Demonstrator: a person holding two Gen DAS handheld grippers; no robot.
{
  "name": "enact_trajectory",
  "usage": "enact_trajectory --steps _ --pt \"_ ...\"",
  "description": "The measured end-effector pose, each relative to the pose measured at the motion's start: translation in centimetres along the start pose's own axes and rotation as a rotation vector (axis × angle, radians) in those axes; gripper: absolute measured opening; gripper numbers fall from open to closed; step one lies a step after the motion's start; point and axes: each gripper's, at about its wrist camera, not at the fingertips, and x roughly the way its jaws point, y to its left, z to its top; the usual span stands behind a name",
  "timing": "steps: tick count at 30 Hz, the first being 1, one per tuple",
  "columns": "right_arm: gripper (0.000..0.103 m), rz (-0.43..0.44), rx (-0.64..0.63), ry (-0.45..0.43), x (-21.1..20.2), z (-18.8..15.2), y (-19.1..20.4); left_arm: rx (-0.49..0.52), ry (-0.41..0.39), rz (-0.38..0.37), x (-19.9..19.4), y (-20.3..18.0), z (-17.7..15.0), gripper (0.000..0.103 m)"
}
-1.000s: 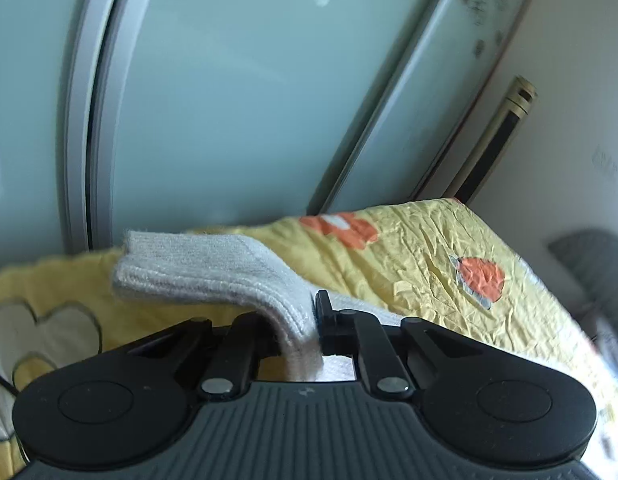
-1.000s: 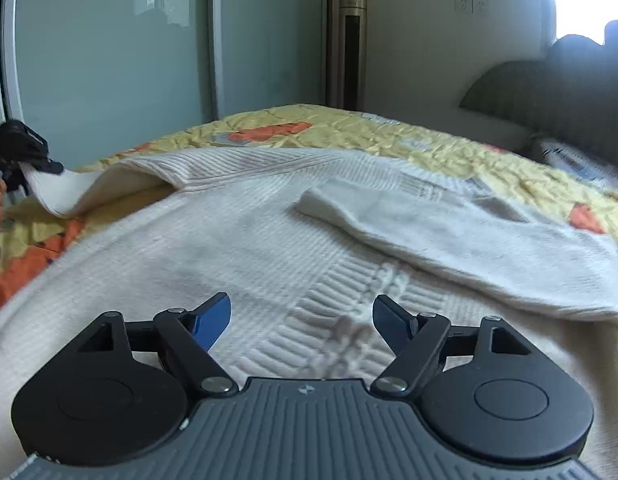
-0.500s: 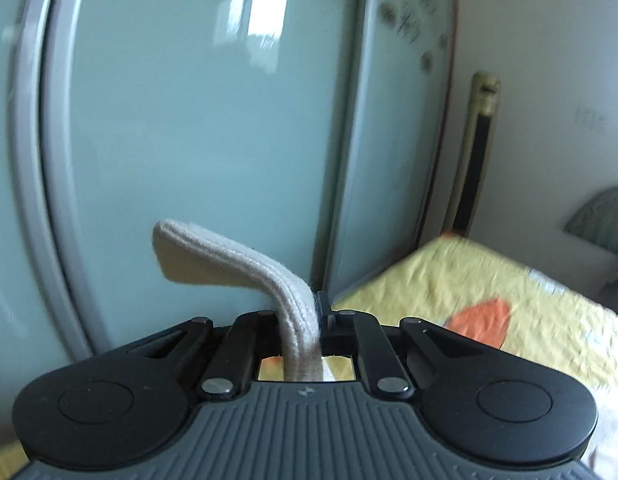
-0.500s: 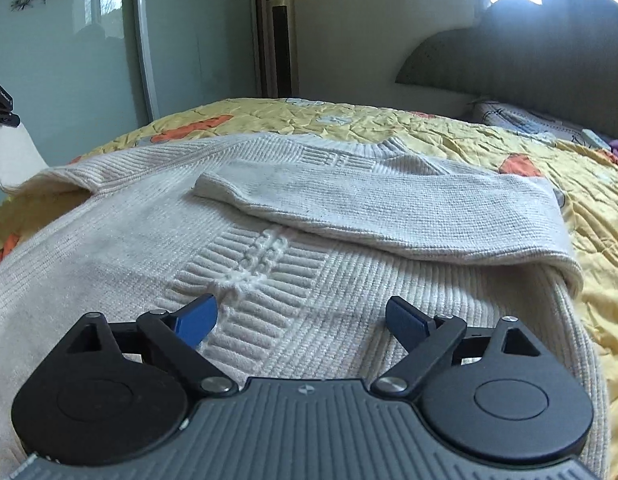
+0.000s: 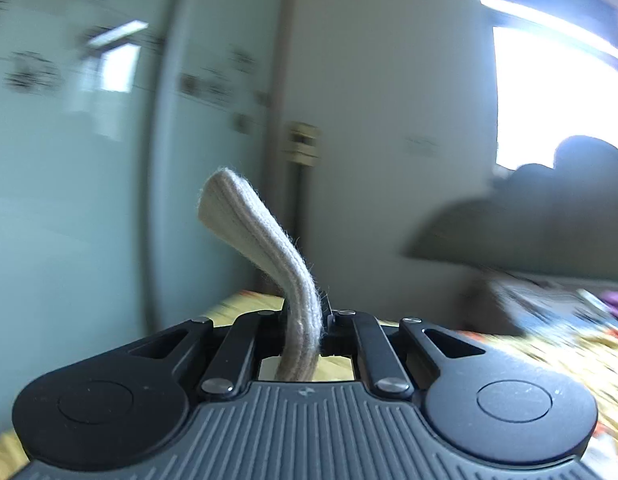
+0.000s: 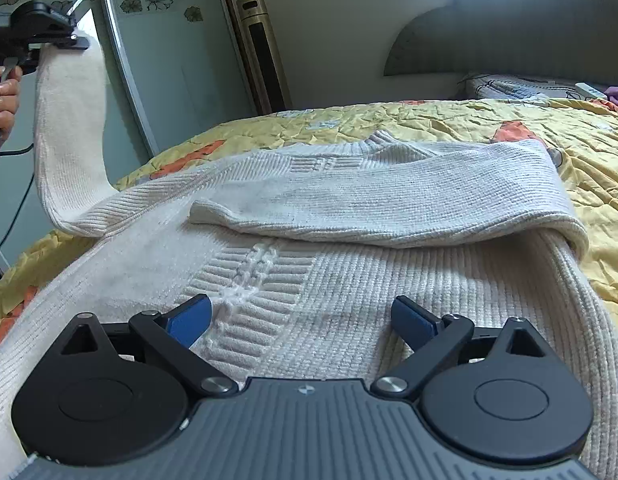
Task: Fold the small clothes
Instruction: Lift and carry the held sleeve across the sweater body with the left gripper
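Observation:
A cream knit sweater lies flat on the bed. Its right sleeve is folded across the chest. My left gripper is shut on the cuff of the left sleeve, which sticks up between its fingers. In the right wrist view the left gripper holds that sleeve high above the bed's left edge, so it hangs down to the shoulder. My right gripper is open and empty, low over the sweater's lower front.
A yellow quilt with orange patches covers the bed. A dark headboard stands at the back right. Glass sliding doors and a tall gold tower unit stand behind the bed. A hand holds the left gripper.
My left gripper has lifted the sleeve cuff from bed level to high in the air and turned right. My right gripper stayed open and drifted slightly over the sweater.

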Motion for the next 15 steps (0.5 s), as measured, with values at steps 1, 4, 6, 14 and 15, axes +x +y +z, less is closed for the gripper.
enact_trajectory --steps 1,4,6,14,15 --pt "0.097 -0.003 0.004 -0.008 -0.1 0.0 0.0 0.016 0.022 -0.043 -0.1 -1.4 -0.7 0.008" --pt "0.098 -0.028 0.049 -0.087 -1.2 0.0 -0.7 0.055 0.082 -0.134 -0.6 -4.5 -3.4 0.008" --pt "0.098 -0.028 0.122 -0.144 -2.1 0.0 -2.0 0.074 0.113 -0.173 -0.6 -6.2 -5.0 0.008" --pt "0.098 -0.076 0.430 -0.255 -4.5 -0.2 -7.8 0.137 0.250 -0.331 -0.3 -12.3 -9.3 0.008" --pt "0.098 -0.083 0.437 -0.267 -4.8 -0.2 -8.2 0.152 0.260 -0.346 -0.4 -13.0 -9.9 0.008"
